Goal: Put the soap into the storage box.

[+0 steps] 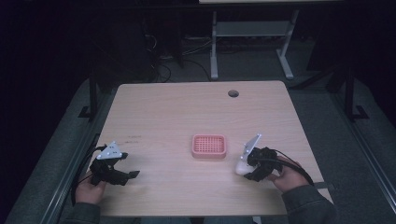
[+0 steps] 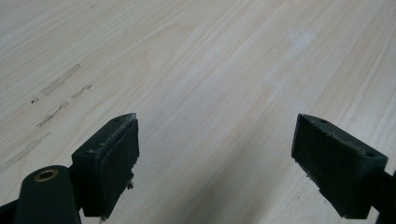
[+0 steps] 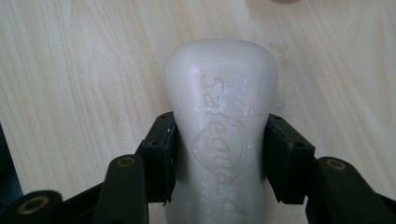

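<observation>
One slick soap bar (image 3: 222, 135) clamped in right gripper (image 1: 247, 164) jaws, left gripper (image 1: 122, 169) jaws open, empty — could squirt out before reaching the pink dish (image 1: 209, 146) to its left.

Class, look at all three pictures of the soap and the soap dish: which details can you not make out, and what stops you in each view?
- White soap bar, right gripper view: near end cut off by the bottom edge; flanks hidden by the right tongs.
- Pink soap dish, high view: too small to read its grid.
- Soap's underside: hidden by the bar, so contact with the table is unclear.
</observation>
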The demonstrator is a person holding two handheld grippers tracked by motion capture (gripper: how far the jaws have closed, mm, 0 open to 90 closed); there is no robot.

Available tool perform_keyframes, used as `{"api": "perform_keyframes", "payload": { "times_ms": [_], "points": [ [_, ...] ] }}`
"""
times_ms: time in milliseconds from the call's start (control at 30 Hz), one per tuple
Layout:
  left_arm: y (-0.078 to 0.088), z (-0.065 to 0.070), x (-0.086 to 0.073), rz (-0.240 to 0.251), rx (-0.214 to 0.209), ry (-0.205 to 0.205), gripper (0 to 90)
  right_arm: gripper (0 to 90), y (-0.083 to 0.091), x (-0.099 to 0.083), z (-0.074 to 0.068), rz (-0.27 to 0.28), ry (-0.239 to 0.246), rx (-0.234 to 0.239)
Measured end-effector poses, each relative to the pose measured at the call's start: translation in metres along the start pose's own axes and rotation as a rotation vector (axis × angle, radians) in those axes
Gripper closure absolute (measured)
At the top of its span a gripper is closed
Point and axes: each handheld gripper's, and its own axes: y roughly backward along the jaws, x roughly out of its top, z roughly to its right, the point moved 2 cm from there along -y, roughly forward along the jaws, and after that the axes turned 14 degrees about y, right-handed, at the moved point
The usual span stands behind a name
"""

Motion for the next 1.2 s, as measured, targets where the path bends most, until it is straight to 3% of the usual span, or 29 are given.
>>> {"api": "perform_keyframes", "payload": {
  "times_ms": [533, 833, 1100, 1200],
  "points": [
    [0.000, 0.000, 0.000, -0.003, -0.001, 0.003, 14.9, 49.3, 0.000, 0.012, 0.026, 0.025, 0.011, 0.010],
    [0.001, 0.000, 0.000, 0.000, 0.000, 0.000, 14.9, 49.3, 0.000, 0.015, 0.047, 0.033, -0.014, 0.011],
    [0.001, 0.000, 0.000, -0.001, -0.001, -0.001, 14.9, 49.3, 0.002, 0.022, 0.055, 0.029, -0.004, 0.017],
    [0.001, 0.000, 0.000, -0.001, -0.001, 0.000, 14.9, 49.3, 0.004, 0.023, 0.059, 0.058, -0.011, 0.019]
  ]
}}
